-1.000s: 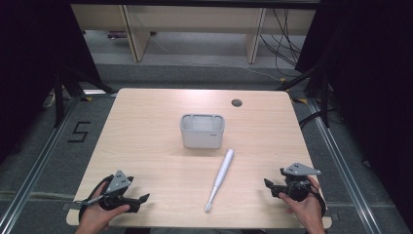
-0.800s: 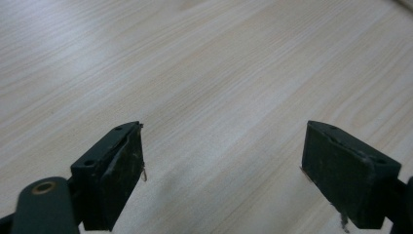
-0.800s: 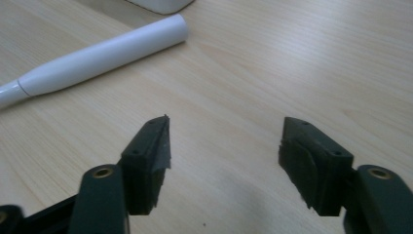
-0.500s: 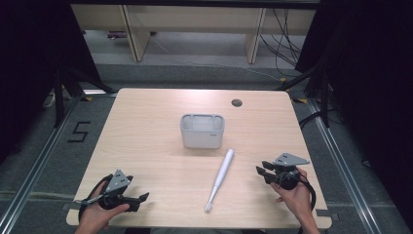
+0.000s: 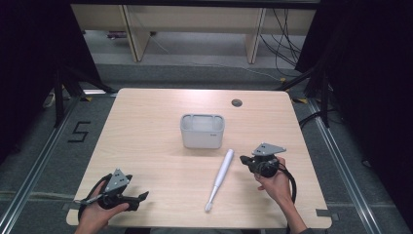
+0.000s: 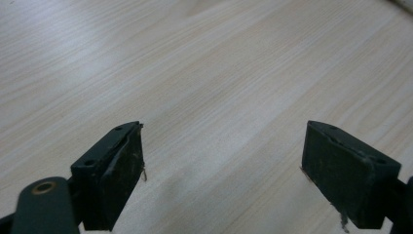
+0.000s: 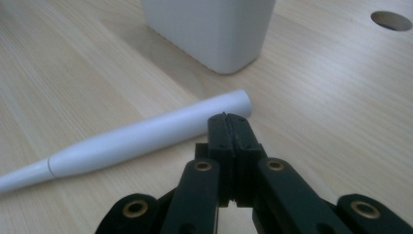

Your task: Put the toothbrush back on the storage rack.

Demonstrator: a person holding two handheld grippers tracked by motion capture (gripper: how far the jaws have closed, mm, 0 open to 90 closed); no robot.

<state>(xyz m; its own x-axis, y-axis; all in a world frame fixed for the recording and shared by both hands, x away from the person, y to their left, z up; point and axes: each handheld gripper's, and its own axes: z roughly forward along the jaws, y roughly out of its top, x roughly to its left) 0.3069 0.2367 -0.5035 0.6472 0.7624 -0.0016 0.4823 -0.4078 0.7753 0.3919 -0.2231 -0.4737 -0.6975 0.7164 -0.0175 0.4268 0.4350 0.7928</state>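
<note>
A white toothbrush-like wand [image 5: 220, 179] lies on the wooden table [image 5: 146, 131], thick end toward the white box [image 5: 202, 130]. In the right gripper view the wand [image 7: 141, 136] lies just beyond the tips of my right gripper [image 7: 227, 118], whose jaws are pressed together with nothing between them. From above, the right gripper [image 5: 245, 159] sits a short way right of the wand's thick end. My left gripper [image 5: 144, 196] rests near the front left edge; its jaws stand wide apart over bare wood [image 6: 224, 141].
The white box [image 7: 209, 29] stands upright behind the wand, open at the top. A round cable hole [image 5: 236, 103] is at the back right of the table. Shelving and cables lie on the floor beyond the far edge.
My right gripper has moved forward and left from the front right corner toward the wand's thick end. The left gripper has stayed put.
</note>
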